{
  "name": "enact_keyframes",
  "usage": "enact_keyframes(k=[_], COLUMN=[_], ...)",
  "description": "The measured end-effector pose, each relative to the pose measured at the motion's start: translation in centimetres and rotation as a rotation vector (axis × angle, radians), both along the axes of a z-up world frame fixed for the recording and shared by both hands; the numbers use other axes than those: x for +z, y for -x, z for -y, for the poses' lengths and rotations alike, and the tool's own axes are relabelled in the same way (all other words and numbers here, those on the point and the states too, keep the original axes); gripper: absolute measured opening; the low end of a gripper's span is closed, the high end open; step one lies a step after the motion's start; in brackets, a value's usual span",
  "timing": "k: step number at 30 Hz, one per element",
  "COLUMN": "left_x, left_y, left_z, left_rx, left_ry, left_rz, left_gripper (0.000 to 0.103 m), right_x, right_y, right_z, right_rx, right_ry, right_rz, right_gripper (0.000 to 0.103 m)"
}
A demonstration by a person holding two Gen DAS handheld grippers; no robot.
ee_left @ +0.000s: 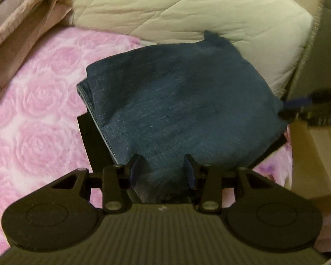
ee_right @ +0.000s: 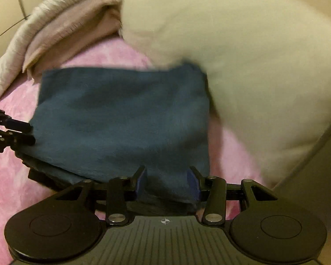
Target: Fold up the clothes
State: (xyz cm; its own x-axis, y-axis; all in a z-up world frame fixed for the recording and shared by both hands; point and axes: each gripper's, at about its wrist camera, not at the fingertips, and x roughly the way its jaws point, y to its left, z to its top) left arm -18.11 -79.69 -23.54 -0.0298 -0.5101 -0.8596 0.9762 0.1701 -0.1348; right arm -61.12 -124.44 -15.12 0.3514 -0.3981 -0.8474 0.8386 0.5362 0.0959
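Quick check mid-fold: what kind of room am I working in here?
Most likely a bedroom, with the work done on a bed. The folded blue denim garment lies on a pink rose-textured bedspread, with a cream quilted comforter bundled behind it and more folded bedding at the back left.

cream pillow [ee_left: 187, 11] behind, pink blanket [ee_left: 33, 110] open

Readable text: none in either wrist view.
Only sign: a small crosshair mark [ee_right: 164, 221] on the right tool's ribbed housing [ee_right: 165, 240].
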Motion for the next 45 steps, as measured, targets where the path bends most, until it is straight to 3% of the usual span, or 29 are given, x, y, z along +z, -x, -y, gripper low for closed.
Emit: enact_keyframes(k=[2,5,9,17,22,24,29,33,36,39,42,45], left_x=[0.3,2.1,4.1,0.8,-1.0,-1.0,-0.7,1.7,3.0,1.7,-0.1,0.2], left_y=[0.1,0.0,-2.2,-5.7,-6.8,-7.0,-7.4,-5.2,-2.9,-0.4,1.1,1.3], left_z=[0.5,0.6,1.9,5.3,6.1,6.4,6.5,3.8,0.8,-0.5,-0.7,-0.6], left_rx=[-0.005,0.0,0.085,0.131,0.148,0.151,0.151,0.161,0.158,0.093,0.045,0.056], left_ry=[-0.022,-0.002,0.051,-0.016,-0.047,-0.052,-0.06,-0.039,0.002,-0.025,-0.002,0.008], left_rz=[0.011,0.039,0.077,0.075,0.053,0.047,0.03,0.089,0.042,0.045,0.126,0.14], left_gripper=[0.038,0.035,0.035,0.038,0.04,0.04,0.04,0.036,0.036,0.036,0.037,0.037], right_x=[-0.4,1.4,3.4,1.2,-3.2,-3.3,-0.6,1.4,2.1,1.9,0.8,1.5], right_y=[-0.3,-0.7,-2.5,-6.7,-8.0,-8.2,-7.0,-4.8,-3.0,-1.8,-1.0,-0.4], right_z=[0.6,1.6,3.5,13.1,18.1,18.4,16.5,11.5,7.1,3.8,1.9,0.1], right_rx=[0.037,0.075,0.139,0.114,0.096,0.105,0.1,0.12,0.125,0.112,0.087,0.054], right_ry=[-0.023,-0.017,0.073,0.207,0.062,0.048,0.047,0.024,0.02,0.005,-0.021,0.006], right_rz=[-0.017,0.006,0.023,-0.021,-0.038,-0.046,-0.027,0.018,0.012,-0.002,-0.022,-0.039], right_gripper=[0.045,0.045,0.045,0.045,0.047,0.049,0.049,0.05,0.05,0.05,0.051,0.051])
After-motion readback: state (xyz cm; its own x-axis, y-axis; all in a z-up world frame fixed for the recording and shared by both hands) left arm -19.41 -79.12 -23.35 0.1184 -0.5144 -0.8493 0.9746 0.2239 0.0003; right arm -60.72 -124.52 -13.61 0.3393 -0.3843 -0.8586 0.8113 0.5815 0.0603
